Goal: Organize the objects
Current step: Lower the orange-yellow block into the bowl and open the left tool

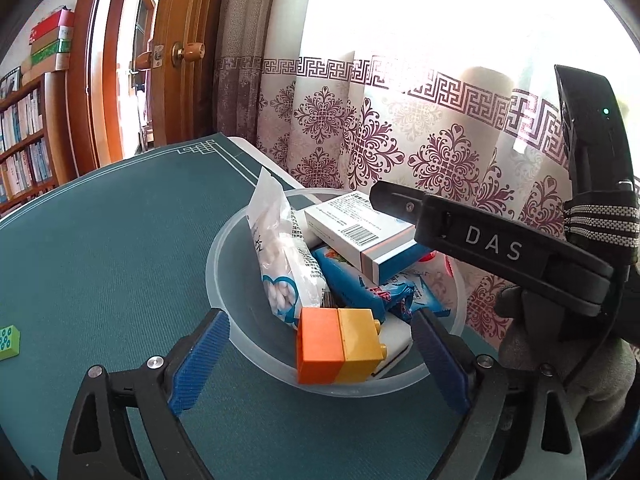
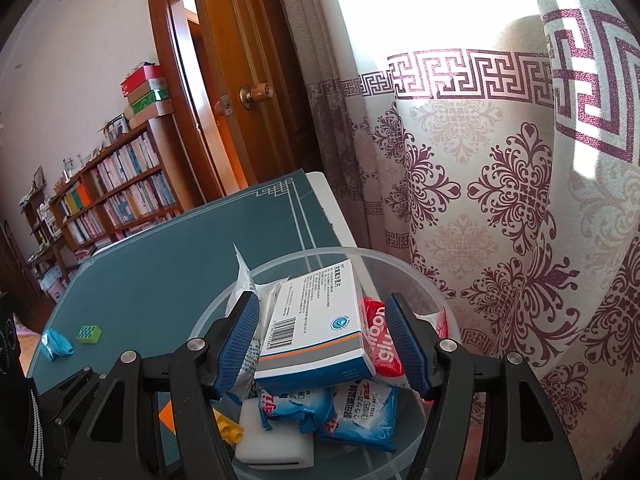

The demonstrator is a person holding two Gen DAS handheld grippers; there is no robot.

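Between spread left claw [image 1: 320,360] fingers: orange-yellow block [image 1: 340,346], untouched, in bowl [image 1: 224,248].

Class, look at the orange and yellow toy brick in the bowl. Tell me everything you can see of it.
The toy brick looks like hard glossy plastic: an orange half joined to a yellow half, with round yellow studs pointing sideways, so it lies tipped over. It rests inside the clear bowl, leaning on the near rim, beside a white block. The open left gripper straddles it without touching.
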